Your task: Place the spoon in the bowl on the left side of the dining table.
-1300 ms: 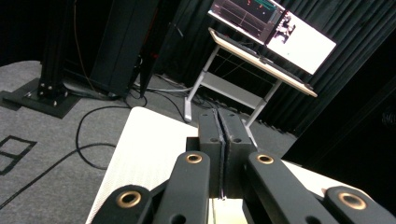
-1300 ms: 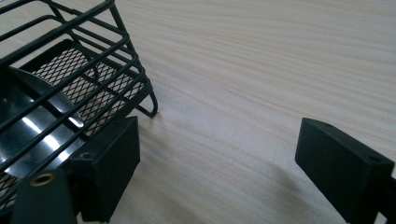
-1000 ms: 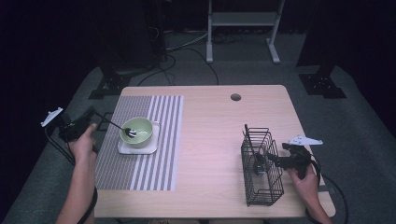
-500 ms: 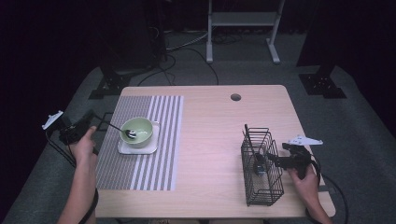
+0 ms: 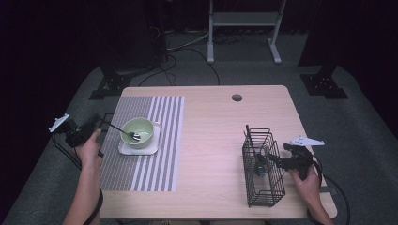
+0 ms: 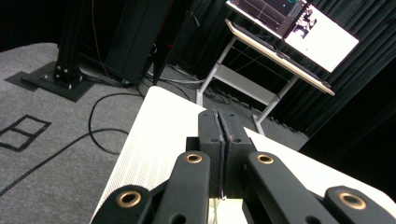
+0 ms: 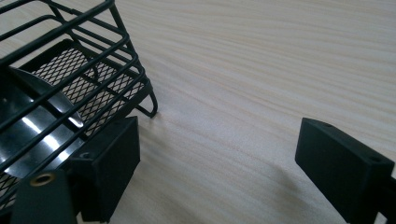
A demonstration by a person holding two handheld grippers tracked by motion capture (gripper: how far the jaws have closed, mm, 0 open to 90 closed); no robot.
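A green bowl [image 5: 141, 126] sits on a square white dish [image 5: 152, 149] on the striped placemat [image 5: 150, 164]. A spoon [image 5: 123, 130] rests with its tip in the bowl. Its handle runs left into my left gripper [image 5: 102, 123], which is shut on it. In the left gripper view those jaws [image 6: 218, 114] are pressed together, pointing level over the mat's edge. At the right, a black wire basket [image 5: 263, 187] holds a black utensil [image 5: 248, 136]. My right gripper [image 5: 272, 159] stands open just right of the basket, low over the table. Its left jaw is beside the basket's foot [image 7: 150, 111].
The wooden table [image 5: 211, 131] has a cable hole [image 5: 237, 97] near its far edge. Bare wood lies between the placemat and the basket. Beyond the table stand a dark stand [image 6: 74, 70] and a desk with a lit screen [image 6: 322, 42].
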